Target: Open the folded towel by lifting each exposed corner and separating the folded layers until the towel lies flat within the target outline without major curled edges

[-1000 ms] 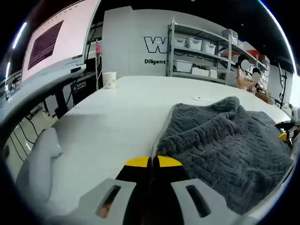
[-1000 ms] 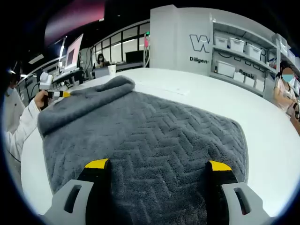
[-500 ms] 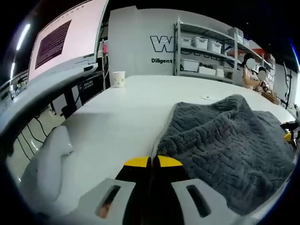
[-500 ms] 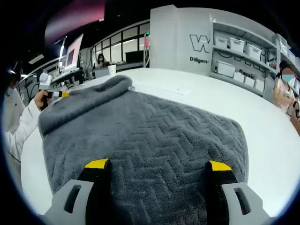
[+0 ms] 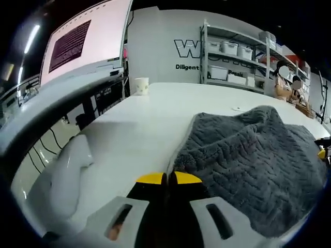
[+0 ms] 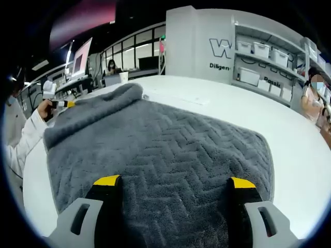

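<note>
A grey herringbone towel (image 6: 170, 150) lies spread on the white table (image 6: 289, 134). Its far left edge is lifted into a ridge (image 6: 93, 111). My left gripper (image 6: 61, 104), held by a hand in a white sleeve, pinches that raised corner. In the left gripper view the left gripper (image 5: 168, 179) has its yellow tips pressed together, with the towel (image 5: 248, 155) corner right at them. My right gripper (image 6: 175, 182) hangs open low over the near part of the towel, nothing between its jaws. Its yellow tip (image 5: 323, 153) peeks in at the far right of the left gripper view.
A paper cup (image 5: 141, 85) stands at the table's far side. Shelves with white bins (image 5: 230, 62) line the back wall, and a large screen (image 5: 85, 44) stands to the left. People sit at the right beyond the table (image 5: 155, 119). A faint outline mark (image 6: 178, 99) runs past the towel.
The left gripper view has shifted a little, so that camera moved. The towel's raised ridge at the left gripper stands slightly higher. The right gripper has stayed still and open.
</note>
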Available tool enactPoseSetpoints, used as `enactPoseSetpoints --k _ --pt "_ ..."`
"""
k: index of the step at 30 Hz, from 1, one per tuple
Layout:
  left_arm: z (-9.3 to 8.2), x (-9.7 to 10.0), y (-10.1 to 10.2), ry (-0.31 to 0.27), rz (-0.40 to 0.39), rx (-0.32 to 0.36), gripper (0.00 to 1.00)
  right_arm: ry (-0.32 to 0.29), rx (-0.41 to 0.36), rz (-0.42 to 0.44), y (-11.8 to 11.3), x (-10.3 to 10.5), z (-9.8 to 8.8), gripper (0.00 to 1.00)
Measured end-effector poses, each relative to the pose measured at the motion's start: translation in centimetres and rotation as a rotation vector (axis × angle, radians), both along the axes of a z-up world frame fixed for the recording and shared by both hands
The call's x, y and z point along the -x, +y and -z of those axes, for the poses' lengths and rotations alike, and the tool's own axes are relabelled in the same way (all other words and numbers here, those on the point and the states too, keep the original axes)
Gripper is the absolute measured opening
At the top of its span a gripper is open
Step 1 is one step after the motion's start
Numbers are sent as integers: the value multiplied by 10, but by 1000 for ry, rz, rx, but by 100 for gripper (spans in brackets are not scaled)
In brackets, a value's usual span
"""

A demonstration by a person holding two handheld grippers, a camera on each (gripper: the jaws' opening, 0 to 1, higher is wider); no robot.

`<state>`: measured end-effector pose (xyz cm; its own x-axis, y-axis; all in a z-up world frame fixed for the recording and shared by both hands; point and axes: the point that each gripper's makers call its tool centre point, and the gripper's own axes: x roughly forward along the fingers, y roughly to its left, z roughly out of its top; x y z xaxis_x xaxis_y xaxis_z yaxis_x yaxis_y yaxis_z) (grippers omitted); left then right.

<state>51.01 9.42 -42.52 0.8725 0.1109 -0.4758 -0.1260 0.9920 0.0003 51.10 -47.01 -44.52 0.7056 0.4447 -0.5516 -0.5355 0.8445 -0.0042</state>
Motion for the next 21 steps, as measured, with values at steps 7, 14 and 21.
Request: enactPoseSetpoints --k 7,14,21 --pt "0 0 1 3 -6 -4 8 2 0 0 -1 -1 0 82" --pt "-10 -2 -5 -52 5 28 29 3 1 0 -2 -2 0 82" --pt "-17 -13 -37 -94 131 85 46 2 1 0 -2 -2 -1 82"
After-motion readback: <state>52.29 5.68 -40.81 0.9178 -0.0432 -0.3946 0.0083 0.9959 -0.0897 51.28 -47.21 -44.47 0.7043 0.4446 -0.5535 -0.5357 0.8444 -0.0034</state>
